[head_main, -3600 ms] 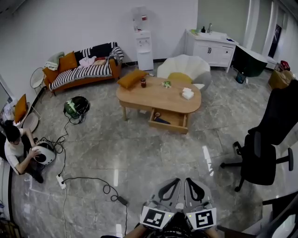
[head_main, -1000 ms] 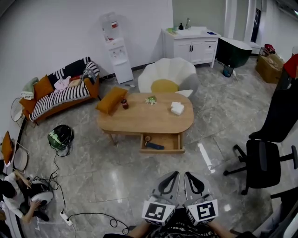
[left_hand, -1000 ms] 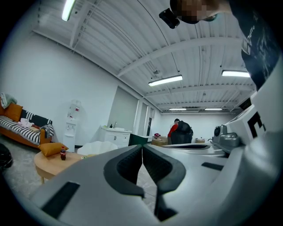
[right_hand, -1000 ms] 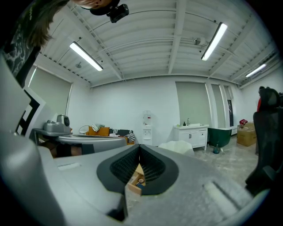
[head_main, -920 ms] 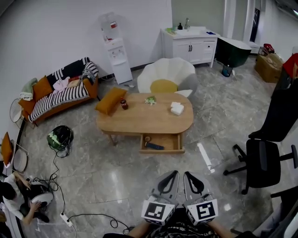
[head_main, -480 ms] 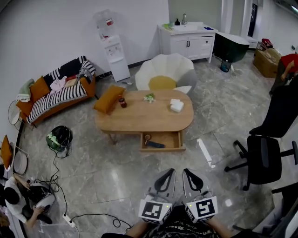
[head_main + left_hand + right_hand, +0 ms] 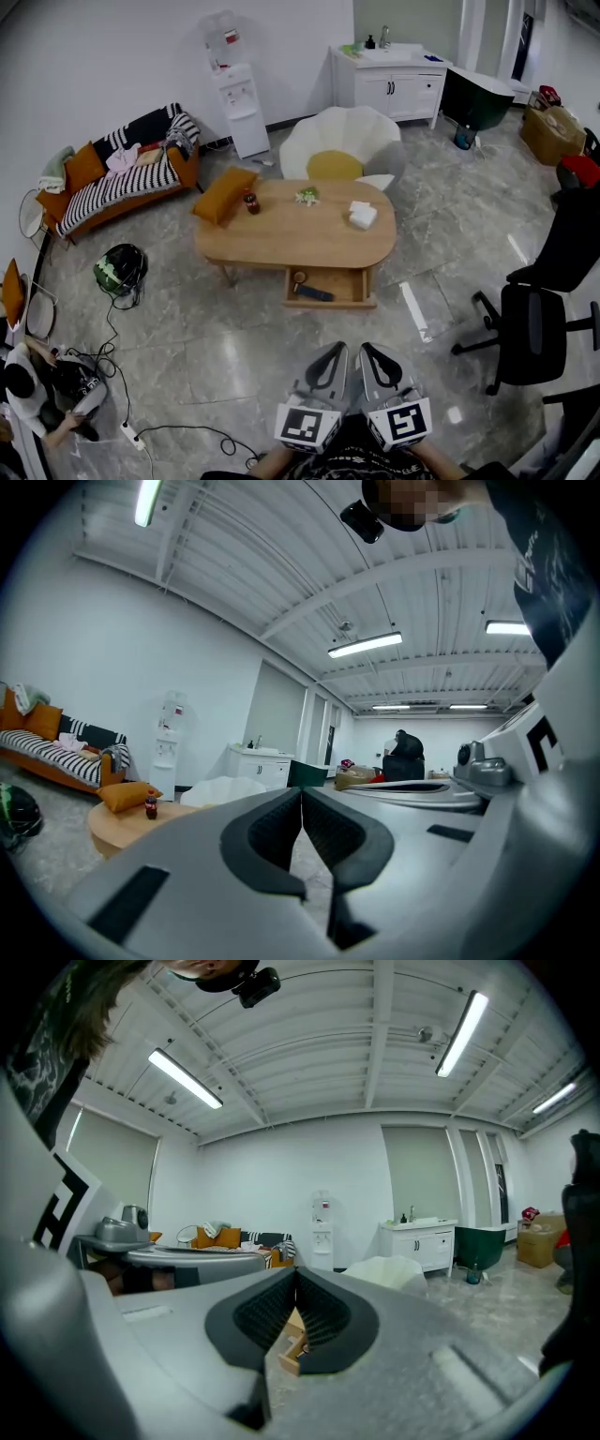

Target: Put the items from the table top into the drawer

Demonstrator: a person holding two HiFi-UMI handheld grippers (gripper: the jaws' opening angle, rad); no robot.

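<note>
The oval wooden table (image 7: 281, 239) stands in the middle of the room, well ahead of me. On its top are a small dark bottle (image 7: 251, 202), a green sprig-like item (image 7: 306, 196) and a white tissue box (image 7: 362, 215). Its drawer (image 7: 361, 284) is pulled open toward me, with a dark flat object (image 7: 310, 293) and a small round one (image 7: 298, 277) inside. My left gripper (image 7: 337, 348) and right gripper (image 7: 367, 347) sit side by side at the bottom of the head view. Both are shut and empty, far from the table. The left gripper (image 7: 302, 791) and right gripper (image 7: 296, 1274) each point level at the room.
A striped sofa (image 7: 122, 178), a water dispenser (image 7: 236, 89), a white shell chair (image 7: 342, 141) and a white cabinet (image 7: 394, 80) ring the table. A black office chair (image 7: 530, 323) stands at right. A person (image 7: 37, 394) sits on the floor at left among cables (image 7: 178, 433).
Both grippers have slid a little lower in the head view and stay shut side by side. The things on the table have not moved.
</note>
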